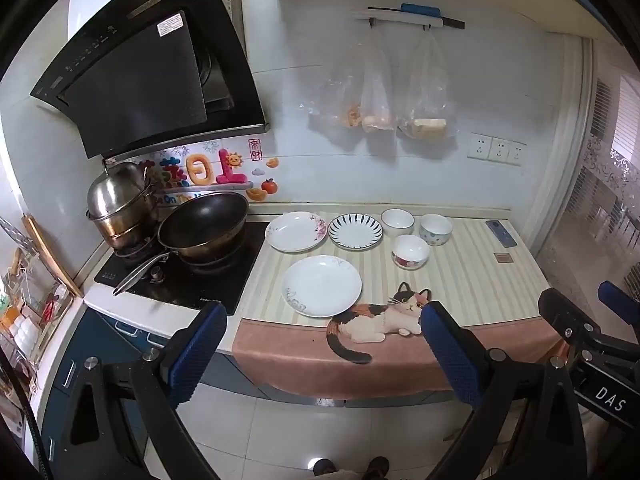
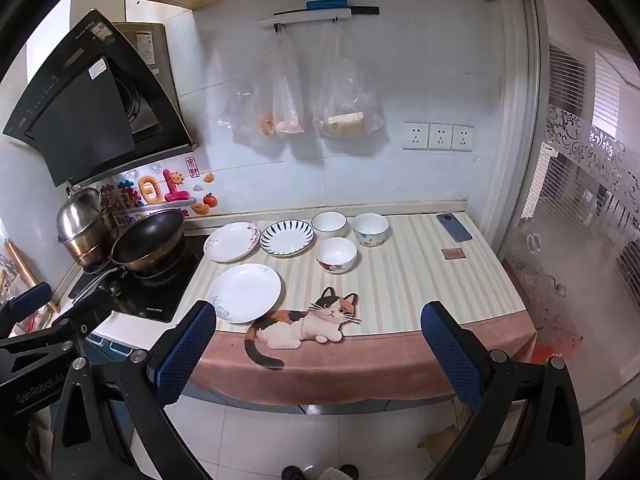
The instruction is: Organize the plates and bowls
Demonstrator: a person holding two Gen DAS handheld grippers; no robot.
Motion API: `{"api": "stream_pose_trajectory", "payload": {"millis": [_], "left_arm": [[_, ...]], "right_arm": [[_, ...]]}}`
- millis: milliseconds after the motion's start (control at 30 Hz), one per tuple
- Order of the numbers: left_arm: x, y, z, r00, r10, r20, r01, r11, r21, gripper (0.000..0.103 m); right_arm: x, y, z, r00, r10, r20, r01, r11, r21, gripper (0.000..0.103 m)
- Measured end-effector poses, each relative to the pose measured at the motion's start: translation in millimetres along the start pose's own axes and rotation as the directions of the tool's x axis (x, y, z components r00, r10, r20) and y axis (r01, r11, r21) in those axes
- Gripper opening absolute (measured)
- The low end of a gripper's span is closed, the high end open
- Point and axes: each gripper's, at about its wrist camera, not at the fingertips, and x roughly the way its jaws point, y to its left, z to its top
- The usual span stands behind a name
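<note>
Where striped cloth (image 2: 420,280) lies: round glossy plates (image 2: 245,292), ceramic bowls (image 2: 336,255).

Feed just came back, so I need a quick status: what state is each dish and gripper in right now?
Left gripper: open, empty.
Right gripper: open, empty.
Plain white plate: empty, unstacked, nearest counter edge.
Pink-flowered white plate: empty, unstacked.
Blue-striped plate: empty, unstacked.
White bowl: upright, empty.
Dotted bowl: upright, empty.
Red-patterned bowl: upright, empty.
</note>
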Motion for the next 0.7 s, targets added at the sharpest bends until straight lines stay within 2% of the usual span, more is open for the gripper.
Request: {"api": "stream_pose_trajectory", "payload": {"millis": [467, 700], "left_arm": [[-8.9, 4.9, -4.7, 1.0, -0.003, 0.003, 0.003, 1.0, -0.003, 0.1], [-7.5, 7.2, 2.9, 1.0, -0.006, 0.0, 0.005, 1.0, -0.005, 0.1]], "right_arm": [[-5.1, 1.3, -1.3, 1.0, -0.005, -0.001, 0.005, 1.0, -0.002, 0.103], [-7.7, -0.1, 0.6, 1.0, -0.008, 0.001, 0.008, 1.0, -0.001, 0.103]]}}
